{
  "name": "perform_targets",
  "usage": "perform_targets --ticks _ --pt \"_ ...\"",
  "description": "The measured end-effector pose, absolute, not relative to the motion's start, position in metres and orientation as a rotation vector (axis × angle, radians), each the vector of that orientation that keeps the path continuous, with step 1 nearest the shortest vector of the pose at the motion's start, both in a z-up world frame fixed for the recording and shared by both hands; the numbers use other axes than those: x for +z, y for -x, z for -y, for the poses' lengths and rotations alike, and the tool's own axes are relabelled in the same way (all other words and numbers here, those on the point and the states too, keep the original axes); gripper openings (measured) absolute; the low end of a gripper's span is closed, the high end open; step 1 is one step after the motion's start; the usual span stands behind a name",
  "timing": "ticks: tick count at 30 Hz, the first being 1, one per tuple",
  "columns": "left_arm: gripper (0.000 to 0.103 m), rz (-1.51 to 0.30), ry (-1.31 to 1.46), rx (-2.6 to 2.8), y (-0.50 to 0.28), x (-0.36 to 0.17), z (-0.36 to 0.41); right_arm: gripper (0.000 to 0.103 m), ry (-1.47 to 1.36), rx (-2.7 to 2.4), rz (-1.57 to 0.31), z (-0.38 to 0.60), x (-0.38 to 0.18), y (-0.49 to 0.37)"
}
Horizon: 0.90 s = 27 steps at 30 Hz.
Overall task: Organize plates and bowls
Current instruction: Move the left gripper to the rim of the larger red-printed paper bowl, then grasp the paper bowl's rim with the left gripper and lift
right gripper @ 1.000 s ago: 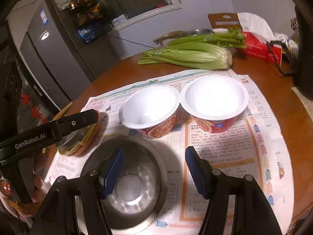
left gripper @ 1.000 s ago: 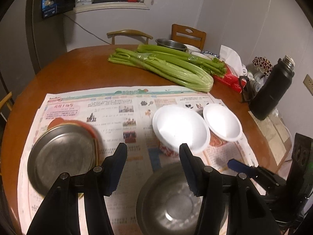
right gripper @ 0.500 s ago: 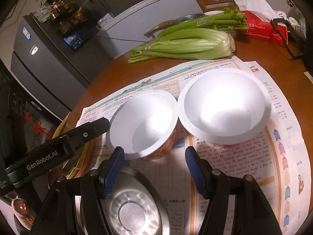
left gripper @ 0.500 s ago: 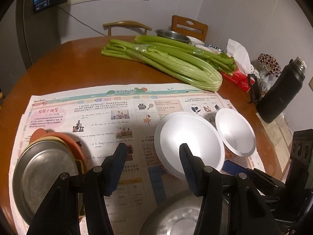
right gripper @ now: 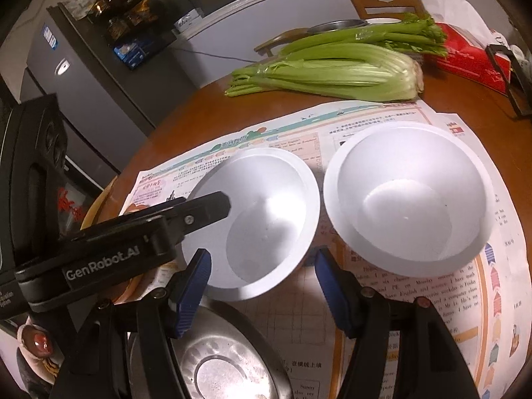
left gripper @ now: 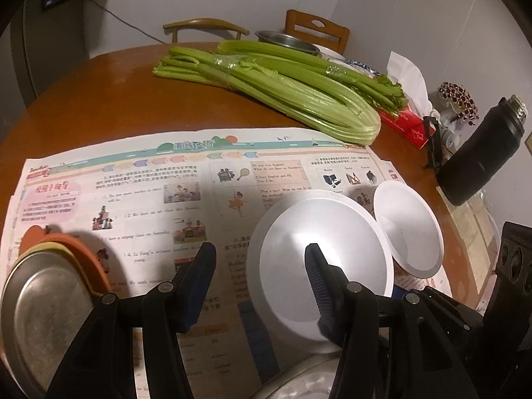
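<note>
Two white foam bowls are sitting side by side on a newspaper (left gripper: 166, 179) spread over the round wooden bench (left gripper: 99, 93), toward its right edge. The left tongs (left gripper: 259, 266) are hovering with jaws apart and nothing clamped; one finger is hanging over the left white bowl (left gripper: 319, 259), the other over bare newspaper. The right white bowl (right gripper: 409, 196) is standing just beside the first, rims nearly touching. The right tongs (right gripper: 262, 272) are also gaping apart and empty, straddling the near rim of the left bowl. A steel bowl (right gripper: 216, 359) is lying at the near edge below them. A steel plate (left gripper: 43, 316) is resting on orange plates (left gripper: 76, 246) near the left edge. Celery (left gripper: 282, 89) is lying across the far side.
</note>
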<state>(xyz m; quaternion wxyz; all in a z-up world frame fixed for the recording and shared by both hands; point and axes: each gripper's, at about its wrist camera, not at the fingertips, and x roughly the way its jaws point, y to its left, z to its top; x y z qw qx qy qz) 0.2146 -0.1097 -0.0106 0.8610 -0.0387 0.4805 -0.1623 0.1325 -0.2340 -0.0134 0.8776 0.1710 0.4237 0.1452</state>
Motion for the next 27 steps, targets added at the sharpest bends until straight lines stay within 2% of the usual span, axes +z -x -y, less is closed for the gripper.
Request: perform_targets --ticks 11,14,27 --pt "0.057 -1.059 0.123 -0.385 -0.225 -0.023 0.113 0.065 -0.309 0.306 -0.882 0.226 -0.013 -0.138" --pt "0.052 -1.061 0.128 -0.399 -0.224 -0.023 0.114 0.065 -0.299 0.321 -0.873 0.222 -0.011 -0.138" --pt "0.051 -1.003 0.119 -0.399 -0.207 0.000 0.111 0.065 -0.244 0.330 -0.837 0.210 0.006 -0.128"
